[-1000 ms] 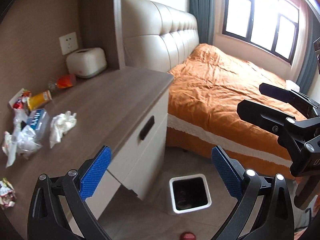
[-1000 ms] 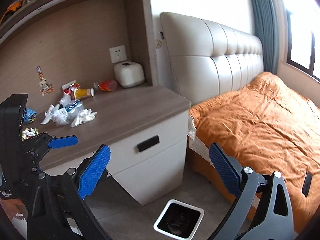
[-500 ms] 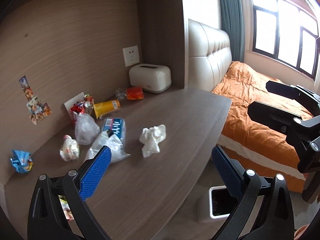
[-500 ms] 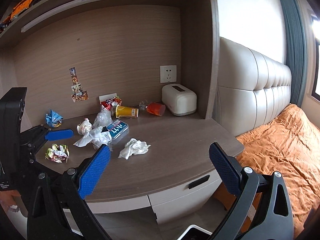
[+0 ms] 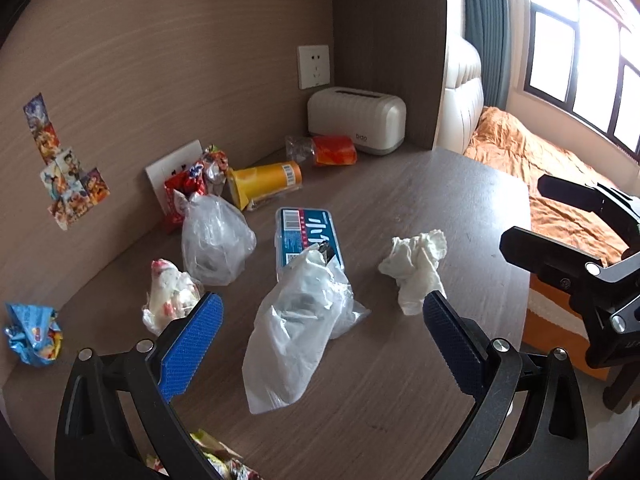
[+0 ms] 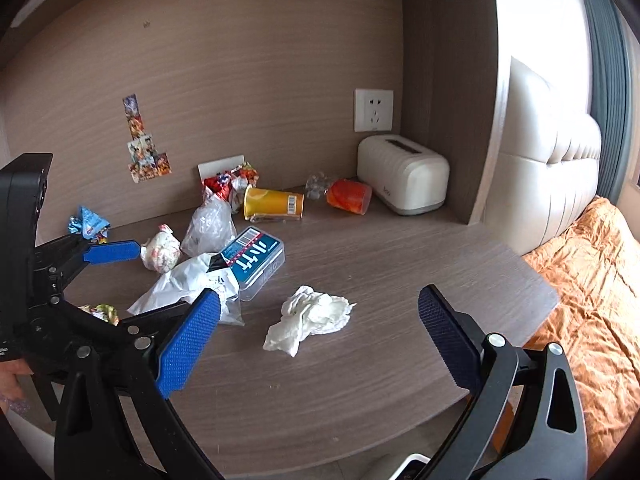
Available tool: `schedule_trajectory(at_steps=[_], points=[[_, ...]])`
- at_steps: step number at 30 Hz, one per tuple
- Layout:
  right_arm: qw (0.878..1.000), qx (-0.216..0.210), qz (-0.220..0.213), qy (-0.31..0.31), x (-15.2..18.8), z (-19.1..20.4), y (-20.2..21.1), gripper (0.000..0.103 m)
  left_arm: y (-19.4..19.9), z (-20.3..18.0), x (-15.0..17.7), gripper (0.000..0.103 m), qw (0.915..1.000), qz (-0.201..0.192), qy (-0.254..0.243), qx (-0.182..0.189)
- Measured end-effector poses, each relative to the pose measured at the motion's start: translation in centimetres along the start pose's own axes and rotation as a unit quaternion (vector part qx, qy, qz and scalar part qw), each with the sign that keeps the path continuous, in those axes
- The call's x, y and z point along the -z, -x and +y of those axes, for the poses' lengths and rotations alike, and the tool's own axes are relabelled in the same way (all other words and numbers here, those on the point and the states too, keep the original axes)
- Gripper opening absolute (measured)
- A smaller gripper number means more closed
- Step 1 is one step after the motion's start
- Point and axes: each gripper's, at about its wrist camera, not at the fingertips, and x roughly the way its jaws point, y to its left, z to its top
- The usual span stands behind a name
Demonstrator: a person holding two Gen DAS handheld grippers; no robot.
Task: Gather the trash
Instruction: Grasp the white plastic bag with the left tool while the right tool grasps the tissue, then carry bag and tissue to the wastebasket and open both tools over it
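Trash lies scattered on the brown desk [image 5: 400,380]: a crumpled white tissue [image 5: 416,268] [image 6: 308,320], a clear plastic bag [image 5: 300,328] [image 6: 188,284] draped over a blue-labelled clear box [image 5: 306,236] [image 6: 256,260], another knotted clear bag [image 5: 214,240], a yellow cup on its side [image 5: 266,180] [image 6: 276,202], a red-labelled bottle [image 5: 332,150] [image 6: 348,196], and wrappers. My left gripper [image 5: 320,340] is open above the draped bag. My right gripper [image 6: 320,332] is open around the tissue, above the desk.
A white tissue box [image 5: 358,120] [image 6: 402,174] stands at the back by the wall socket. A blue wrapper [image 5: 32,332] lies far left. The orange bed [image 6: 592,280] is to the right. A bin corner [image 6: 412,468] shows below the desk edge.
Both grippers swung left and up from the floor bin and bed toward the desk, then moved closer over the trash. Both stayed open.
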Motion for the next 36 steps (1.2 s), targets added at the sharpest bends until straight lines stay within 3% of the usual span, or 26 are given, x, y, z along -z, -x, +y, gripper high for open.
schedule_trajectory(at_steps=[9, 11, 12, 15, 16, 17, 19, 27, 32, 36], points=[[0.998, 0.011, 0.059, -0.023, 0.2, -0.2, -7.3, 0.098, -5.0, 1.4, 0.2, 0.097, 0.9983, 0.055, 0.009, 0.017], [0.997, 0.011, 0.073, -0.030, 0.5, -0.4, -8.4, 0.098, -5.6, 1.3, 0.4, 0.081, 0.9975, 0.064, 0.008, 0.028], [0.996, 0.012, 0.081, -0.032, 0.7, -0.5, -9.0, 0.094, -5.8, 1.3, 0.6, 0.067, 0.9971, 0.070, 0.009, 0.030], [0.993, 0.012, 0.113, -0.014, 1.4, 0.0, -10.3, 0.048, -6.0, 1.1, 0.9, 0.063, 0.9968, 0.070, 0.005, 0.039], [0.993, 0.001, 0.121, -0.011, 1.8, 0.2, -10.6, 0.039, -5.9, 1.0, 0.9, 0.061, 0.9966, 0.071, 0.002, 0.043], [0.992, -0.007, 0.124, -0.008, 1.9, 0.4, -10.6, 0.036, -5.7, 0.8, 0.9, 0.059, 0.9964, 0.070, -0.002, 0.047], [0.993, -0.005, 0.118, 0.012, 1.9, 1.2, -9.9, 0.025, -5.1, 0.4, 0.8, 0.058, 0.9968, 0.065, -0.012, 0.045], [0.998, -0.026, 0.054, -0.020, -0.8, -1.4, -2.6, 0.023, 0.4, -1.5, -1.4, 0.058, 0.9981, 0.027, -0.010, 0.054], [0.999, 0.000, 0.017, -0.027, -2.1, -4.2, 3.4, 0.023, 3.0, -5.5, -2.7, 0.058, 0.9970, 0.001, -0.030, 0.072], [0.999, 0.027, 0.004, -0.034, -1.2, -6.8, 7.9, 0.023, 4.0, -10.5, -3.1, 0.058, 0.9933, -0.009, -0.054, 0.101]])
